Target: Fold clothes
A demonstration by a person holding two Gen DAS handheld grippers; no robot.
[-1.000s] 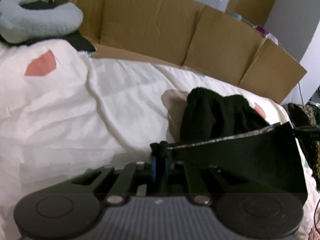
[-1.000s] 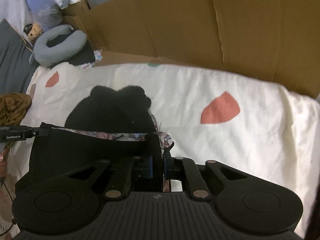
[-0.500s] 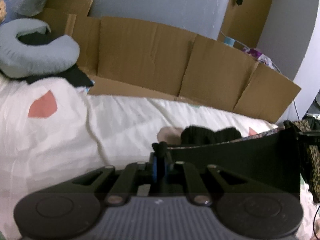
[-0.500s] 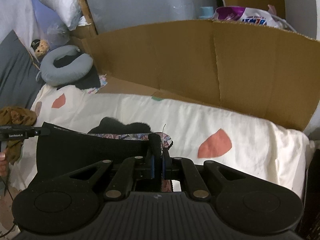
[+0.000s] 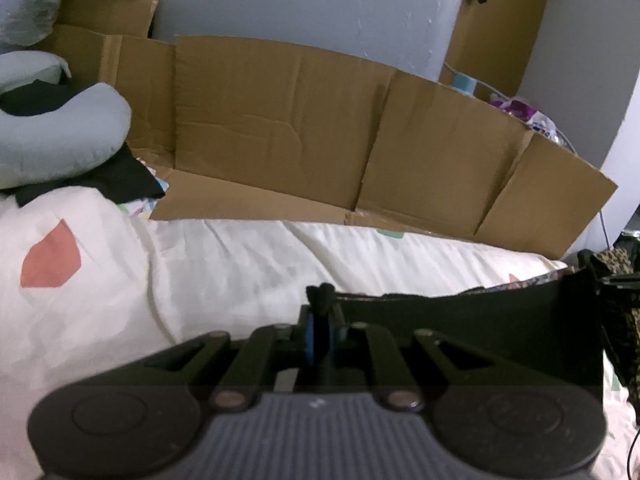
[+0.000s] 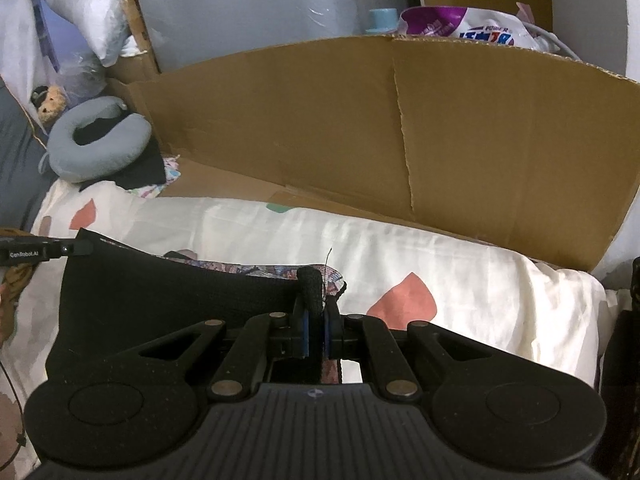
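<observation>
At my left wrist, nearest the lens: left gripper (image 5: 320, 322), jaws clenched on a bunched corner of the black garment (image 5: 480, 332). From that pinch the cloth's top edge runs taut to the right of the frame, where the other tool grips it; a strip of patterned lining shows along the far end of that edge.

At my right wrist, nearest the lens: right gripper (image 6: 314, 326), jaws likewise clamped on the opposite corner of the garment (image 6: 168, 300). Here the edge runs left to the left gripper's tip, which carries a small label. Long axis: level, side to side between my two grippers, with the body of the cloth hanging below the edge, over the quilt.

Next out: cream quilt (image 5: 240, 264) with coral patches, under and beyond the cloth in both views.

Further: grey neck pillow (image 6: 100, 144) on dark cloth at the quilt's far left corner.

Furthest: a folded cardboard wall (image 5: 280, 136) standing along the quilt's back edge, with a grey-blue panel behind it.

Right view only: a purple printed bag (image 6: 464, 26) and a pale blue cup (image 6: 382, 20) above the cardboard, a small soft toy (image 6: 48, 102) and a white pillow at upper left.

Left view only: leopard-print fabric (image 5: 622, 320) at the right edge, behind the right gripper.
</observation>
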